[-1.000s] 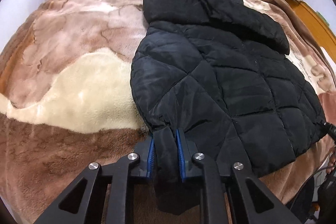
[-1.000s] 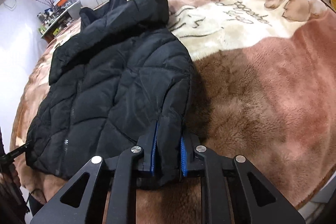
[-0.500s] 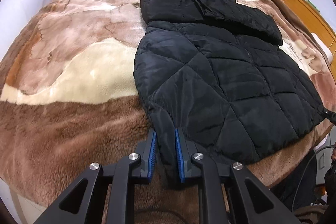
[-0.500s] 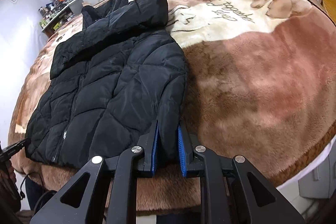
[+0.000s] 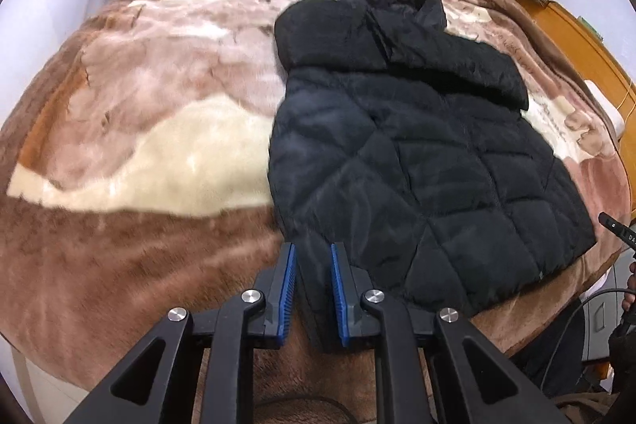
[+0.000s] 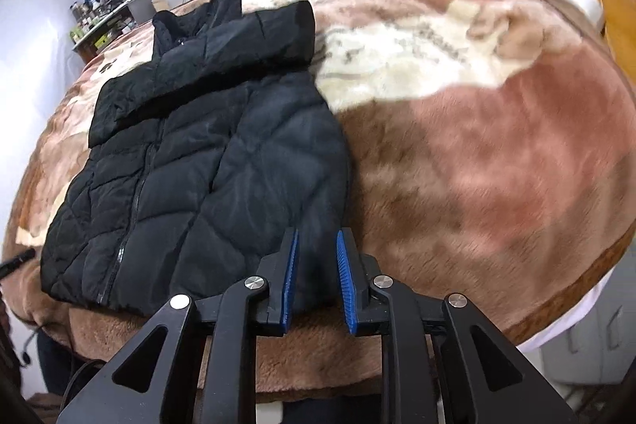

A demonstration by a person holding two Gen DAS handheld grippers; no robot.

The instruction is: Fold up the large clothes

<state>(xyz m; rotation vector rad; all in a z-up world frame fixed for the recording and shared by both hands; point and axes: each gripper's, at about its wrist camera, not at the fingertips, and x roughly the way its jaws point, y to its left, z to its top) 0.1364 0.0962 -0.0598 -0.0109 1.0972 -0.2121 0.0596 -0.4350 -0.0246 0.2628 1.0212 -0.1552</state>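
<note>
Black quilted puffer jacket (image 5: 417, 153) spread flat near the bed's foot edge. Left gripper (image 5: 312, 289) pinching one hem corner, right gripper (image 6: 316, 281) easing open around the other. Best lifted level, both corners together.

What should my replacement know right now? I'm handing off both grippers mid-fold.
Left gripper: shut on a near corner of the black puffer jacket.
Right gripper: jaws opening, the jacket's other near corner between the pads.
Jacket: front up on the brown blanket, sleeves folded across its upper part.
Done: sleeves in, hem gripped.
Left: probably fold the hem toward the collar.
</note>
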